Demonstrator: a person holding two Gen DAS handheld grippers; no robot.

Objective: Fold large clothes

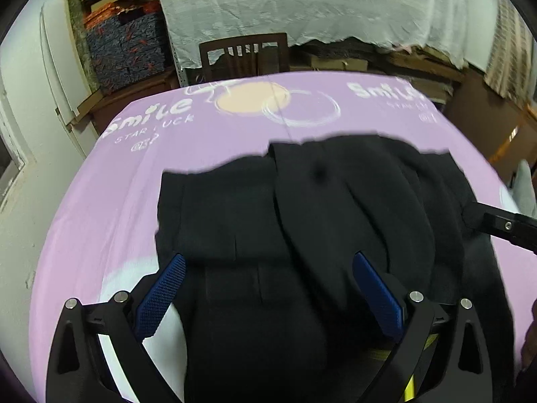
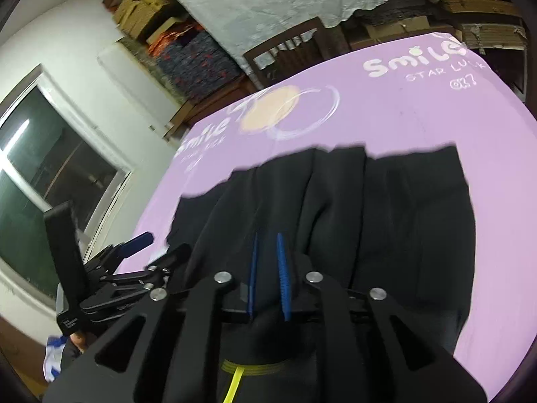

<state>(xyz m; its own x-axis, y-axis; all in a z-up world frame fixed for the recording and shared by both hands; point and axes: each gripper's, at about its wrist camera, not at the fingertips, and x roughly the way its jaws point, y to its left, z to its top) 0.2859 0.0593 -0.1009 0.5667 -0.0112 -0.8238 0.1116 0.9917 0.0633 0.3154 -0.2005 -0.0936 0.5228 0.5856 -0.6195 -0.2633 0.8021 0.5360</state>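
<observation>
Garment: the black garment (image 1: 302,221) lies spread on the desk's lilac cloth (image 1: 100,201), partly folded lengthwise; its far hem runs from 10 to 2 o'clock in both wrist views.
Feel: you should expect soft, limp, fairly thick fabric, likely weighty for its size; it will sag and drag, not hold a shape.
Slip: the layers look smooth, so I judge they could slide over each other when lifted.
Left tongs (image 1: 268,285): spread wide over the near part of the cloth, nothing pinched.
Right tongs (image 2: 268,275): blue pads nearly together with a narrow gap; no fabric shows between them.
Where to hold: take the near edge at its two outer corners, about 7 and 5 o'clock, catching every layer.
Yellow strip (image 2: 235,383): at 6 o'clock; unclear what it is.
</observation>
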